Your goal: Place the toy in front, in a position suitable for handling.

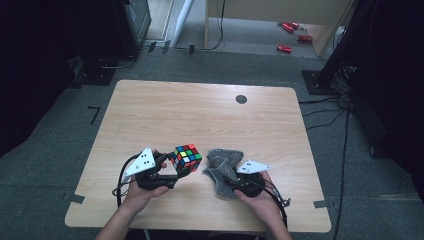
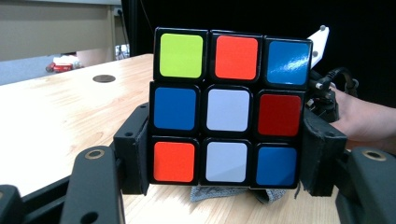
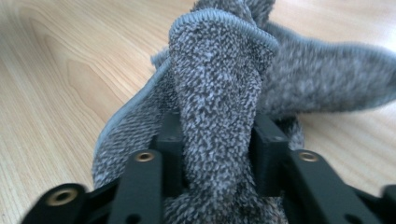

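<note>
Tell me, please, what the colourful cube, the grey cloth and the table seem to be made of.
Cube: apparently hard plastic, a black frame with glossy coloured tiles that catch reflections. Grey cloth: soft fuzzy textile, likely microfibre or terry, with speckled pile and a stitched hem. Table: light wood grain with a smooth matte surface, possibly laminate rather than solid wood.

The cube (image 2: 226,109) looks like hard plastic, its coloured stickers glossy and catching glare, set in a smooth black frame. The cloth (image 3: 219,93) is a fuzzy, speckled grey knit with a rough nap and a stitched hem. The table (image 1: 200,115) is pale wood-grain laminate, smooth and faintly shiny; the gripper jaws are matt black plastic with brassy metal rivets.
</note>
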{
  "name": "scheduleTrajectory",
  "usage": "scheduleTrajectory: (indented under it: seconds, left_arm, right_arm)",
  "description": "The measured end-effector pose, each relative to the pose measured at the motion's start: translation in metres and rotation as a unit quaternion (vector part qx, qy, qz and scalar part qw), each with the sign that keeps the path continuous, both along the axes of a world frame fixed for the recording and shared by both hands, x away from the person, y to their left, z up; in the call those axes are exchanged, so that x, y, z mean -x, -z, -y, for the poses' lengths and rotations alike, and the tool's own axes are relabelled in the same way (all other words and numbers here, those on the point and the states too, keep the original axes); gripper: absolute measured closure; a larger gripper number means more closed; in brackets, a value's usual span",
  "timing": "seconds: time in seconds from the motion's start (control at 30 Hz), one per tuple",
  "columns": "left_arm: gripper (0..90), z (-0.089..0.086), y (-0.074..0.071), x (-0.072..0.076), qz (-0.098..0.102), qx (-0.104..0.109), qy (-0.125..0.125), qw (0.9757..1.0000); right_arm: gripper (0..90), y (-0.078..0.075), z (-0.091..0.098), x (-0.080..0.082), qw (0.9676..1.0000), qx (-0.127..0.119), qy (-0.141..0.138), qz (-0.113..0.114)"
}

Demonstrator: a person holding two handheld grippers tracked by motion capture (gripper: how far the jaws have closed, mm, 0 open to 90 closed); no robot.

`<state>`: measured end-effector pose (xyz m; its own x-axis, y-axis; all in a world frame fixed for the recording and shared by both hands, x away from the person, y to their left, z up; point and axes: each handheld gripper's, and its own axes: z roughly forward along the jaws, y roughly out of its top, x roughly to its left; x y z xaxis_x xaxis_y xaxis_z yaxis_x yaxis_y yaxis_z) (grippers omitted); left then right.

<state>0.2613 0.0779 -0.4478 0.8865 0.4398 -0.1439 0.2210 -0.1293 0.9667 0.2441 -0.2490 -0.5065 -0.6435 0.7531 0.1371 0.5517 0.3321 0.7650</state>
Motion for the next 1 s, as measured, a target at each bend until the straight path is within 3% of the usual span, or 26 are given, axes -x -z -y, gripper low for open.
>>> scheduleTrajectory:
  seconds: [0.07,0.1,0.13,0.2,0.23,0.33,0.43,0.47,0.5,0.57,0.63,0.7,0.77,0.87,1.0]
  left_arm:
    - [34.1,0.001,0.000,0.000,-0.002,0.002,0.002,1.0000]
    - [34.1,0.001,0.000,0.000,-0.004,0.002,0.003,1.0000]
    - [34.1,0.002,0.000,0.000,-0.007,0.002,0.003,1.0000]
    - [34.1,0.003,0.001,-0.001,-0.019,0.001,0.004,0.9998]
    - [34.1,0.004,0.001,-0.003,-0.034,0.000,0.006,0.9994]
    - [34.2,0.005,0.002,-0.007,-0.073,0.000,0.023,0.9971]
    - [34.2,0.007,0.003,-0.010,-0.096,-0.007,0.028,0.9949]
    - [34.2,0.007,0.004,-0.010,-0.101,-0.010,0.027,0.9945]
    - [34.2,0.008,0.004,-0.011,-0.103,-0.016,0.026,0.9942]
    - [34.2,0.010,0.005,-0.011,-0.114,-0.023,0.027,0.9928]
    - [34.2,0.012,0.006,-0.012,-0.124,-0.027,0.030,0.9914]
    - [34.2,0.015,0.007,-0.013,-0.137,-0.031,0.037,0.9894]
    - [34.2,0.018,0.008,-0.014,-0.148,-0.037,0.038,0.9876]
    - [34.2,0.021,0.010,-0.015,-0.166,-0.042,0.045,0.9842]
    - [34.2,0.025,0.011,-0.015,-0.175,-0.045,0.055,0.9820]
  right_arm:
    - [47.0,-0.004,-0.001,0.002,0.9997,0.001,-0.003,0.024]
    - [42.5,-0.008,-0.001,0.004,0.9988,0.000,-0.006,0.049]
    - [41.1,-0.010,-0.002,0.006,0.9980,-0.007,-0.011,0.062]
    - [37.2,-0.019,-0.005,0.011,0.9930,-0.030,-0.034,0.109]
    - [37.2,-0.021,-0.007,0.013,0.9912,-0.034,-0.042,0.121]
    - [34.6,-0.026,-0.015,0.020,0.9792,-0.038,-0.069,0.187]
    - [30.6,-0.027,-0.023,0.025,0.9679,-0.019,-0.080,0.238]
    - [29.4,-0.027,-0.026,0.027,0.9620,-0.017,-0.084,0.259]
    - [29.3,-0.027,-0.028,0.028,0.9589,-0.018,-0.087,0.270]
    - [28.3,-0.027,-0.032,0.031,0.9491,-0.017,-0.100,0.298]
    - [27.3,-0.026,-0.038,0.032,0.9412,-0.017,-0.112,0.318]
    - [26.8,-0.024,-0.043,0.034,0.9354,-0.017,-0.121,0.332]
    - [26.9,-0.023,-0.048,0.034,0.9332,-0.009,-0.127,0.336]
    - [26.4,-0.020,-0.053,0.035,0.9273,0.012,-0.131,0.350]
    - [26.0,-0.018,-0.057,0.034,0.9201,0.028,-0.131,0.368]
